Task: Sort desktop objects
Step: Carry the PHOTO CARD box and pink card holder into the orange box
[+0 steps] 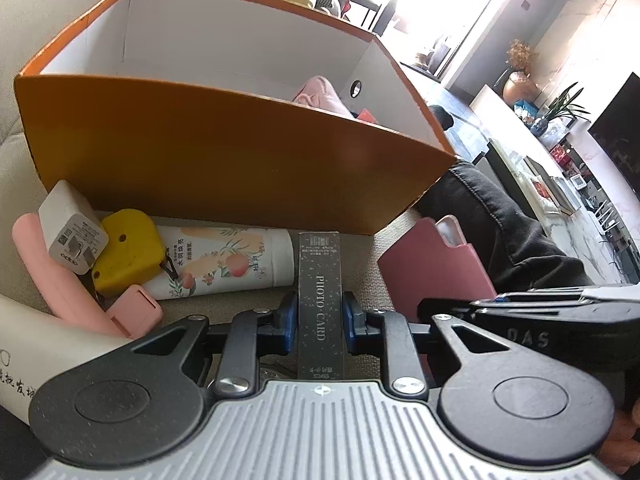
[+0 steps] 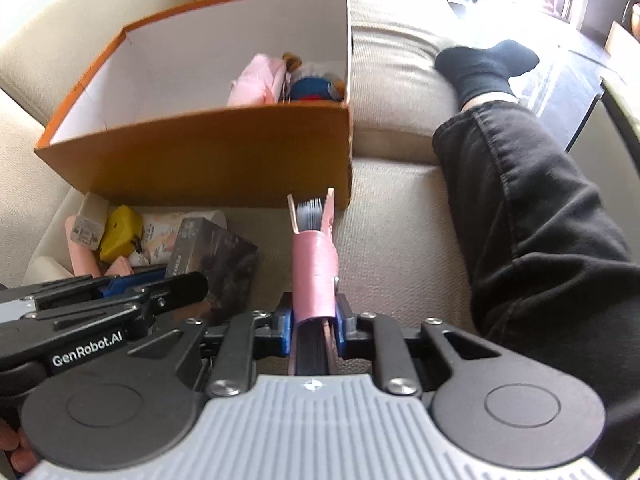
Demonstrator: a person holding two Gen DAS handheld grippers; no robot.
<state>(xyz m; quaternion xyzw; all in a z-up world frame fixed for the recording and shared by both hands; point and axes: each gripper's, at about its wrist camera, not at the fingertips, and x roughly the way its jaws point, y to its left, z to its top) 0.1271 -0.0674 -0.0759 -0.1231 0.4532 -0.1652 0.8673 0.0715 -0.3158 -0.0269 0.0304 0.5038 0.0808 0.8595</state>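
Photo card box (image 1: 319, 300) clamped in left gripper (image 1: 319, 320) jaws, low before orange box (image 1: 224, 152) | right gripper (image 2: 314, 320) jaws clamped on pink notebook (image 2: 314, 268) | risk: grippers near, could collide lifting toward the box

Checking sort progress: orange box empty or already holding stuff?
Not empty. The orange box holds a pink pouch and a blue plush toy in its right end; the left part shows only white walls.
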